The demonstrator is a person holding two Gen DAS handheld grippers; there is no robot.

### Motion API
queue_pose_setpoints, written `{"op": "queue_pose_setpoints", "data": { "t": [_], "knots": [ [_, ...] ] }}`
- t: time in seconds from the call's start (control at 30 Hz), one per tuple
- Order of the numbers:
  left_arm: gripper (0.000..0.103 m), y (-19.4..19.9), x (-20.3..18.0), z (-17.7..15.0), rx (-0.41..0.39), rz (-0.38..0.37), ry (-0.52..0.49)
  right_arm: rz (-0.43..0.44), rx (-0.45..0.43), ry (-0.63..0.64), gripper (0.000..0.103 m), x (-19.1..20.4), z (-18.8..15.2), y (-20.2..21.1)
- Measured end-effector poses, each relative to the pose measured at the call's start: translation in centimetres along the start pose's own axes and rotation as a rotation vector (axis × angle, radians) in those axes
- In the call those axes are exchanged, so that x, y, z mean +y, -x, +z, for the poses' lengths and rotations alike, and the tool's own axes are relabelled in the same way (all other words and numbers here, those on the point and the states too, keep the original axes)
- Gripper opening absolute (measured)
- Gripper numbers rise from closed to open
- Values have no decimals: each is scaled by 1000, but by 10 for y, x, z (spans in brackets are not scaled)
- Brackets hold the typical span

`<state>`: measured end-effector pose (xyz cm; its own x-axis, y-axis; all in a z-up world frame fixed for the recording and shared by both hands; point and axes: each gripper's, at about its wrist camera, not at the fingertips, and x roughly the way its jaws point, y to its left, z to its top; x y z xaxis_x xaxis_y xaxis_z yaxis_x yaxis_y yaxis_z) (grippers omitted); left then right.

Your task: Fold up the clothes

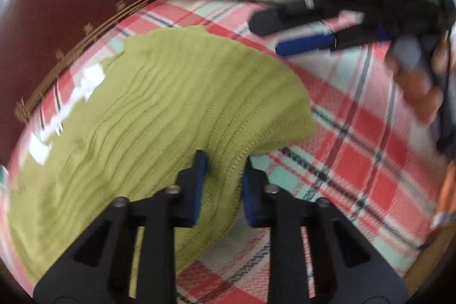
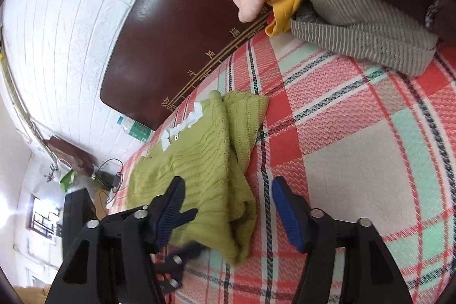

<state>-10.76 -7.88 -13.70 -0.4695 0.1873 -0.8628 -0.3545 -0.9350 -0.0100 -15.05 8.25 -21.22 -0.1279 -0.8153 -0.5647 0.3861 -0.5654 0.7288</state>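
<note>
Plaid bed cover (image 2: 342, 133): green knit garment (image 1: 159, 110) lies partly folded near headboard (image 2: 176, 27). Clothes pile (image 2: 356, 19) beyond. Left gripper (image 1: 225, 164) fingers pinch garment's edge. Right gripper (image 2: 228, 184) fingers wide, holding nothing.

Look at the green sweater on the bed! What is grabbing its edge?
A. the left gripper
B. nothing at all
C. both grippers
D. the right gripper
A: the left gripper has its blue pads closed on a raised fold of the green knit sweater, while the right gripper hangs open above the plaid blanket, its fingers spread and clamping nothing.
</note>
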Motion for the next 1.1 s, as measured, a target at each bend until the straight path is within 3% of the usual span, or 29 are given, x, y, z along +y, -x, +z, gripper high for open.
{"op": "queue_pose_setpoints", "data": {
  "t": [0.13, 0.33, 0.37, 0.43, 0.53, 0.77, 0.97, 1.1],
  "knots": [
    [20, 11, 24, -5, -28, -116, 154, -5, 40, -23, 73, -1, 12, -28],
    [20, 11, 40, -18, -49, -205, 300, 67, 86, -56, 70, 8, 24, -64],
    [20, 10, 42, -20, -50, -218, 319, 69, 96, -47, 63, 11, 24, -69],
    [20, 10, 46, -23, -53, -243, 357, 64, 133, -48, 16, 16, 23, -80],
    [19, 21, 54, -32, -81, -285, 418, 15, 110, 2, 16, 37, 27, -78],
    [19, 74, 94, -54, -229, -332, 534, -36, 90, 228, 16, 146, 43, -84],
    [19, 115, 150, -107, -330, -338, 715, -59, 161, 394, 16, 238, 34, -144],
    [19, 121, 179, -151, -351, -297, 837, -110, 249, 498, 16, 283, 3, -207]
  ]
}}
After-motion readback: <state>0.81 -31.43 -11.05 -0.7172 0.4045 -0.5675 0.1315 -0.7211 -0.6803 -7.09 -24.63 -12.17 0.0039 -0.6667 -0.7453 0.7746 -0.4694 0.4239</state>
